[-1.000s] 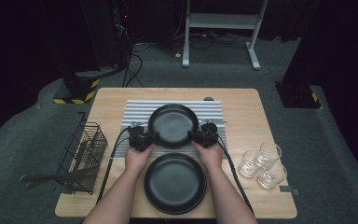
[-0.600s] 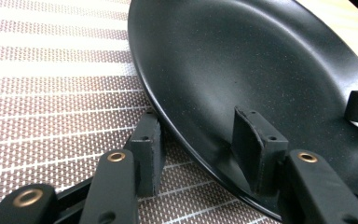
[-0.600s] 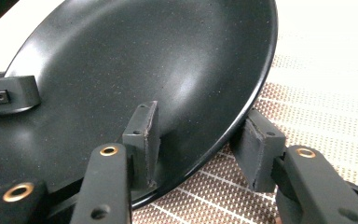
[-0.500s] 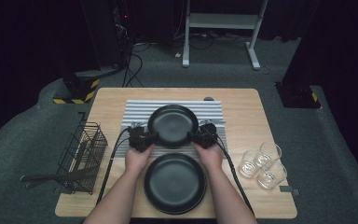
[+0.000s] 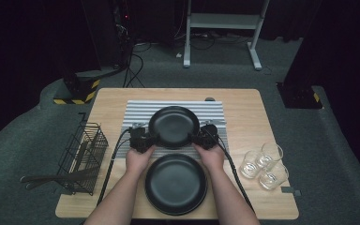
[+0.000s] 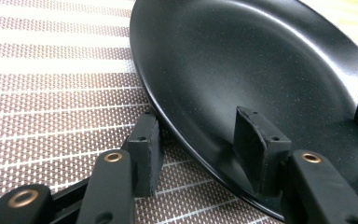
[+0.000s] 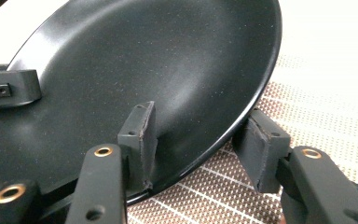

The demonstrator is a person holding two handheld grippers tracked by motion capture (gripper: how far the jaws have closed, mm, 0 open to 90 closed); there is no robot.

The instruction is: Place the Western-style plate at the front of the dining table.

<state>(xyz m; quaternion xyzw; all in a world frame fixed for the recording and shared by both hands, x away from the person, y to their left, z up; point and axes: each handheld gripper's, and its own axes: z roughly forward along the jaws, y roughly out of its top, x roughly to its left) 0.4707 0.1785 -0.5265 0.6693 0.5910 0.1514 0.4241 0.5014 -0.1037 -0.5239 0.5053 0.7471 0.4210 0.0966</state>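
Two black plates are on the wooden table. The far plate [image 5: 173, 126] lies on a grey striped mat [image 5: 140, 110]; the near plate [image 5: 176, 183] rests between the person's forearms. My left gripper [image 5: 146, 139] straddles the far plate's left rim and my right gripper [image 5: 200, 139] its right rim. In the left gripper view the left gripper [image 6: 199, 122] has one pad inside the plate [image 6: 261, 60] and one outside, jaws wide. In the right gripper view the right gripper [image 7: 200, 116] has just been opening, with the plate's [image 7: 144, 60] rim between its parted pads.
A black wire basket [image 5: 82, 154] with utensils stands at the table's left edge. Three clear glasses [image 5: 262, 164] are grouped at the right. Cables trail from both grippers toward the table's front edge.
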